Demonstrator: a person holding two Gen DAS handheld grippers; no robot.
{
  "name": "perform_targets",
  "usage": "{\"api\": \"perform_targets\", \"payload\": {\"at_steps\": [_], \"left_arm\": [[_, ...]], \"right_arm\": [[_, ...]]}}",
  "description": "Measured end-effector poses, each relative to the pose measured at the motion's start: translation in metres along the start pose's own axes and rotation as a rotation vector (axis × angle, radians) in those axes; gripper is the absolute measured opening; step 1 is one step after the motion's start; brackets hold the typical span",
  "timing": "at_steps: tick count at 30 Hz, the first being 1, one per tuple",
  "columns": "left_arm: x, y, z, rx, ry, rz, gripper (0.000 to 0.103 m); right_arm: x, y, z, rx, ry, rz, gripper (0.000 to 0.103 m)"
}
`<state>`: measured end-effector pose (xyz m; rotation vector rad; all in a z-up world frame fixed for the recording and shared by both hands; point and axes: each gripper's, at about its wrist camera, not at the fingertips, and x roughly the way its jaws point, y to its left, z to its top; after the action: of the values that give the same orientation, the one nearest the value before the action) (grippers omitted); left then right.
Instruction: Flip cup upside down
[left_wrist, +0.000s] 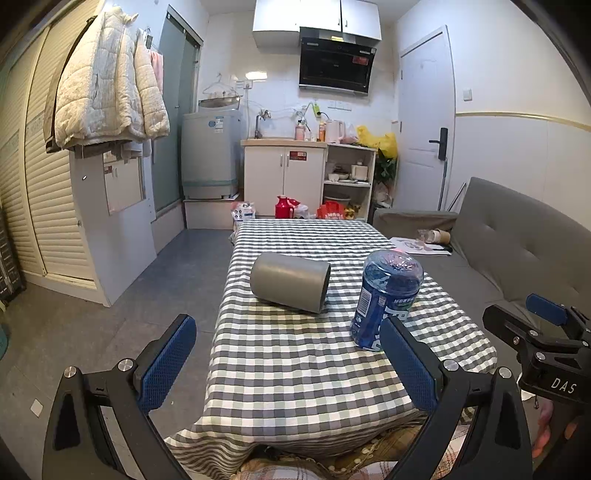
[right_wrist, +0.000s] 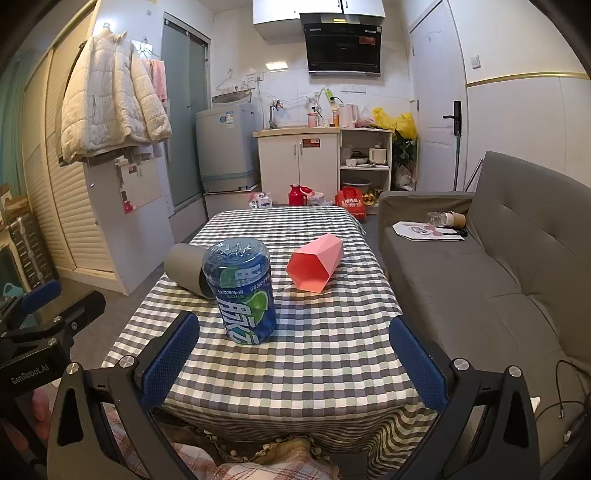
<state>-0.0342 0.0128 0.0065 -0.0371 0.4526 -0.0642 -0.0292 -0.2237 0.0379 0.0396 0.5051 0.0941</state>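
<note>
A grey cup (left_wrist: 290, 282) (right_wrist: 186, 270) lies on its side on the checked tablecloth, its mouth towards the blue cup. A blue see-through cup (left_wrist: 386, 297) (right_wrist: 242, 290) with a drink label stands mouth down near the table's middle. A pink faceted cup (right_wrist: 317, 266) lies on its side to the right, its mouth facing me; the left wrist view does not show it. My left gripper (left_wrist: 288, 365) hangs open near the table's front edge, nothing between its fingers. My right gripper (right_wrist: 293, 363) is open too, just in front of the blue cup.
The table (right_wrist: 295, 369) has a grey sofa (right_wrist: 498, 280) along its right side, with papers and a paper cup on the seat. Floor lies to the left. A cabinet, a washing machine and bags stand beyond the far edge. A checked blanket lies below the front edge.
</note>
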Motion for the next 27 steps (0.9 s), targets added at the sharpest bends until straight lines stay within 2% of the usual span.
{"api": "perform_targets", "payload": {"at_steps": [27], "left_arm": [[-0.0003,0.0002,0.0008,0.008,-0.003,0.001,0.103]], "right_arm": [[0.0025,-0.0002,-0.0008,0.0,0.006,0.001,0.103]]}}
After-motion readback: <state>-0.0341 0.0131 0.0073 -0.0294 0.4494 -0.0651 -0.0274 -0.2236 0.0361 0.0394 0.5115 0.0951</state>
